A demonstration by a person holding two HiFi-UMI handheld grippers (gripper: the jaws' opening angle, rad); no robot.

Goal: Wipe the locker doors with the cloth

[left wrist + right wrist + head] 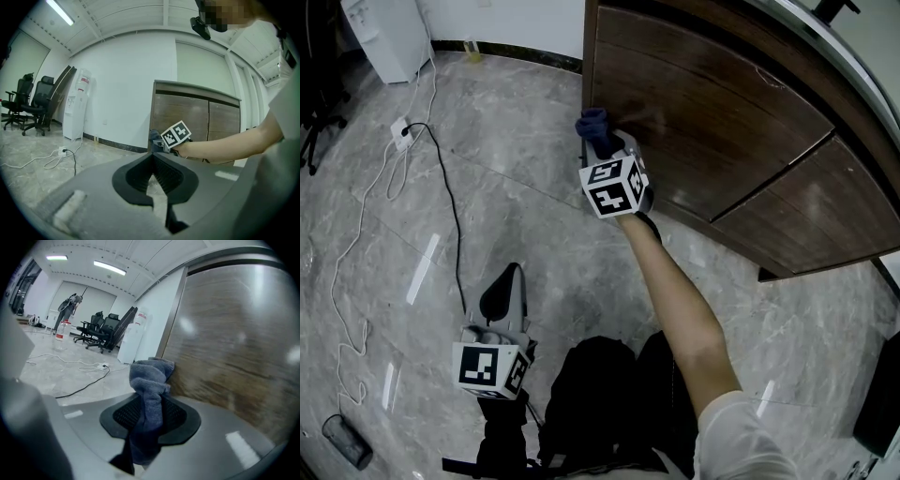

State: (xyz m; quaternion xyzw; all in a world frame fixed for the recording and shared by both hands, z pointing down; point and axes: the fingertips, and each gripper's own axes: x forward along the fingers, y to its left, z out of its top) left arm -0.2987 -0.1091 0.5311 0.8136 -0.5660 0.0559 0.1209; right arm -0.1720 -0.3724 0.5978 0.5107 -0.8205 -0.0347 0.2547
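Cloth (148,392) betw. right gripper (150,405) fingers (123,416)

My right gripper (600,141) covers most of the cloth (592,120) from above. Only a blue tuft shows, and I can't tell whether it touches the left locker door (703,122). Up close, that door's grain is a smeared blur. The right locker door (825,216) runs off the edge. The water dispenser (389,33) is cropped at the top. A dark thing (345,441) low on the left is too small to name.
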